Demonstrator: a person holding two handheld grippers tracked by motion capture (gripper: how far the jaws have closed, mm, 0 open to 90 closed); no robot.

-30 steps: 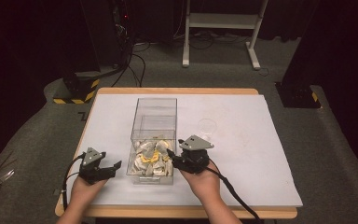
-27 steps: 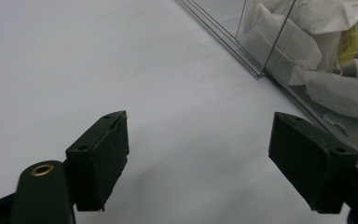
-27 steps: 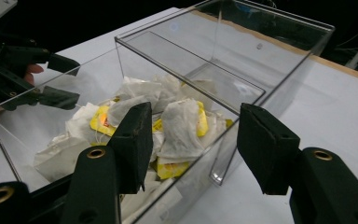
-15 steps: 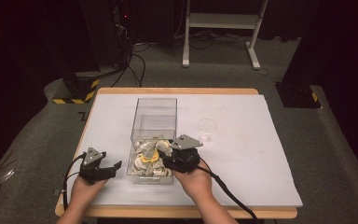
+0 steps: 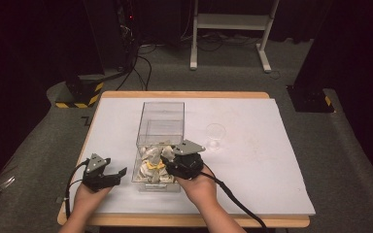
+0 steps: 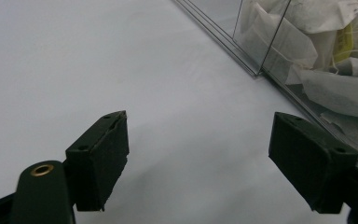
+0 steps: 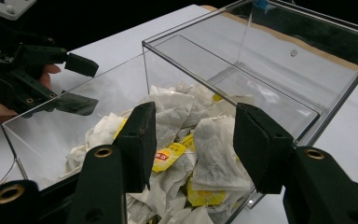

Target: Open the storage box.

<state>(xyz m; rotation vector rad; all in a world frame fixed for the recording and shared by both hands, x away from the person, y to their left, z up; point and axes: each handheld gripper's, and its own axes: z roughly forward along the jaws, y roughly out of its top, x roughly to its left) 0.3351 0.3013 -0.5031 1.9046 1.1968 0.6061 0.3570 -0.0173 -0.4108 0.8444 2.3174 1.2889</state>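
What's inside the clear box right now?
The clear box has two compartments: the near one holds a heap of tea bags with yellow tags, the far one looks empty. Whatever lies under the heap is covered.

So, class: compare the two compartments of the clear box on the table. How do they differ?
The near compartment holds a heap of white tea bags with yellow tags; the far compartment holds nothing. The right gripper hangs over the near compartment, its jaws just closing with a tea bag between them, not yet pinched; no gripper is over the far compartment. Both share clear walls and one divider.
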